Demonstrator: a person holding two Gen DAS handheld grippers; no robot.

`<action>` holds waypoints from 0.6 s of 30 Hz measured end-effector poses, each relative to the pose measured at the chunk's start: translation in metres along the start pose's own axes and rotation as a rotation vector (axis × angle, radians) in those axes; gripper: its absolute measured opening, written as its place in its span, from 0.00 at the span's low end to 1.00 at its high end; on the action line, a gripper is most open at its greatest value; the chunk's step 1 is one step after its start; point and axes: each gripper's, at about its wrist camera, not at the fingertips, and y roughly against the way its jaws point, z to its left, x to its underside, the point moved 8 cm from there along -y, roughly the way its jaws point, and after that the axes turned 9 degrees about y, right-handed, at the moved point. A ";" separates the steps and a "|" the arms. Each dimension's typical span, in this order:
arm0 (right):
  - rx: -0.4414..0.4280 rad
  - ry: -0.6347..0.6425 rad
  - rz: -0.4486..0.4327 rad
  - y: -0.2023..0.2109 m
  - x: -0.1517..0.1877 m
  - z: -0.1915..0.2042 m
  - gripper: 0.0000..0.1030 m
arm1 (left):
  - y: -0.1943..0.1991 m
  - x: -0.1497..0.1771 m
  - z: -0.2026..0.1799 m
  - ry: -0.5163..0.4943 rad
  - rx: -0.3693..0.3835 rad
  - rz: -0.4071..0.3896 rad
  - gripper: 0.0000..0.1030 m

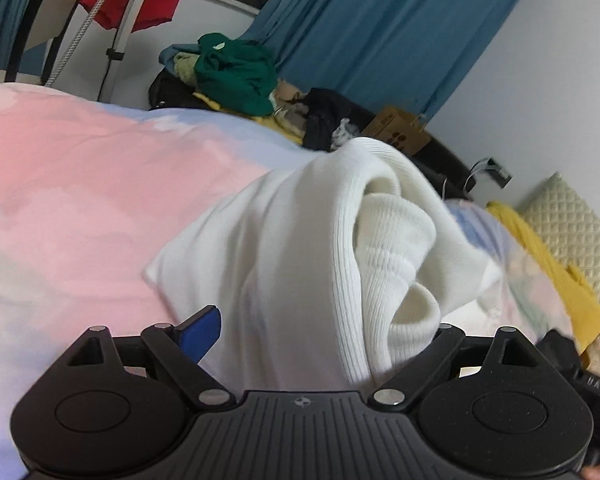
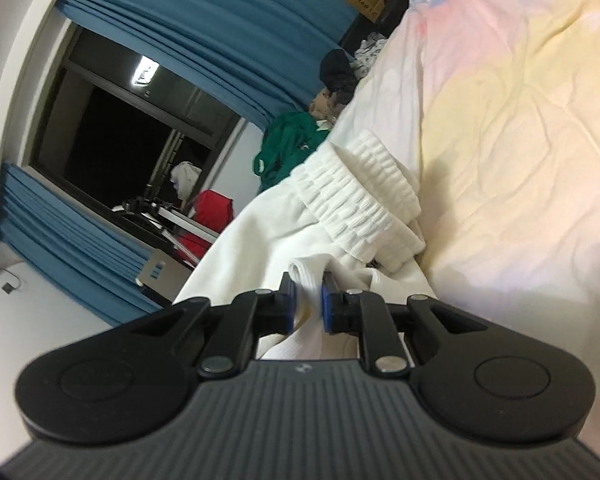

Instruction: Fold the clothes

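Note:
A white ribbed garment (image 1: 300,248) lies bunched on the pastel bedspread (image 1: 80,168). My left gripper (image 1: 312,332) is open, its jaws wide apart on either side of the garment's near part; one blue pad (image 1: 202,330) shows, the other is hidden by cloth. In the right wrist view the same white garment (image 2: 332,208) lies with its ribbed waistband (image 2: 364,192) uppermost. My right gripper (image 2: 309,304) is shut on a fold of the white garment, pinched between the blue pads (image 2: 326,306).
A pile of clothes, with a green one (image 1: 232,72) on top, lies past the bed's far edge. A yellow cloth (image 1: 548,264) and a quilted cream pillow (image 1: 572,232) lie to the right. Blue curtains (image 1: 380,36), a cardboard box (image 1: 400,128) and a window (image 2: 112,132) stand behind.

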 end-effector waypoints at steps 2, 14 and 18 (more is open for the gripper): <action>0.014 -0.021 0.001 0.015 0.005 -0.005 0.17 | 0.008 0.005 0.003 -0.017 -0.021 -0.009 0.88; 0.169 -0.100 -0.050 0.047 0.013 -0.022 0.62 | 0.055 0.037 0.019 -0.120 -0.149 -0.060 0.90; 0.169 -0.171 -0.101 0.056 0.007 -0.034 0.65 | 0.067 0.059 0.046 -0.060 -0.173 -0.046 0.91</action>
